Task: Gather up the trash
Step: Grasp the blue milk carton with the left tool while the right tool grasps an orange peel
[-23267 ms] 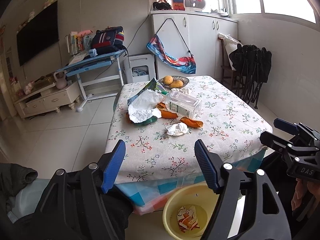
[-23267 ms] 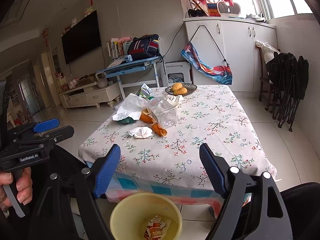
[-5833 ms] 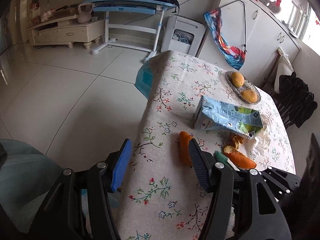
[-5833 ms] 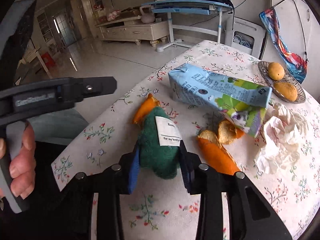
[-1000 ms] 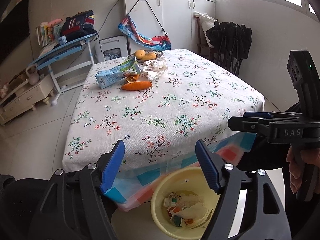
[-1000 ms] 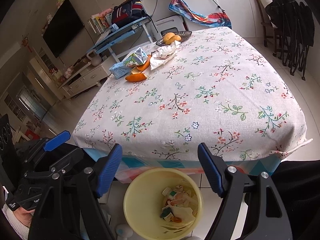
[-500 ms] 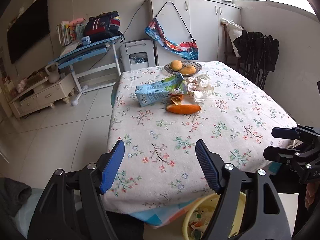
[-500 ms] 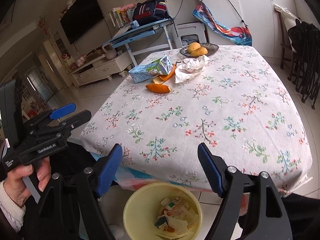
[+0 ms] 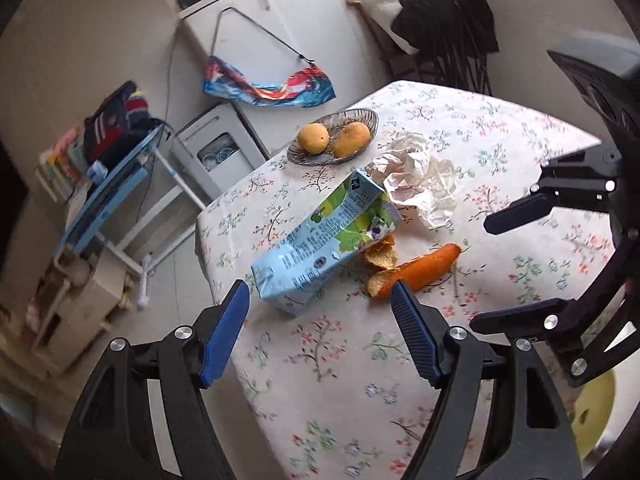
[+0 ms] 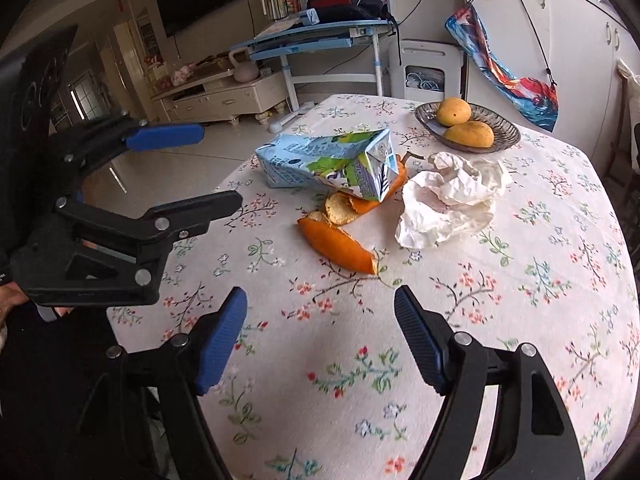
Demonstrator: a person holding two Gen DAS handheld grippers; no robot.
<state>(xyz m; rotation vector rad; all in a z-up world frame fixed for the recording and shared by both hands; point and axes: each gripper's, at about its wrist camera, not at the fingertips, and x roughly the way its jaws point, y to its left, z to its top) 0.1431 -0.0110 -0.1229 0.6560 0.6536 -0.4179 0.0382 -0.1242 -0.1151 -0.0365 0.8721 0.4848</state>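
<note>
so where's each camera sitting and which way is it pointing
Left wrist: on the left gripper, over the table's near left, facing the carton and fruit bowl; its own open fingers show below, the right gripper at right.
Right wrist: on the right gripper, over the table's near edge, facing the peel and tissue; its open fingers show, the left gripper at left.
Shared: carton, peel, tissue, bowl, tablecloth.

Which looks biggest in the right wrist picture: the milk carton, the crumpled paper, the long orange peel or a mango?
1. Milk carton
2. Crumpled paper, close to the carton, so unsure
3. Long orange peel
4. Mango, smallest, but farther away
</note>
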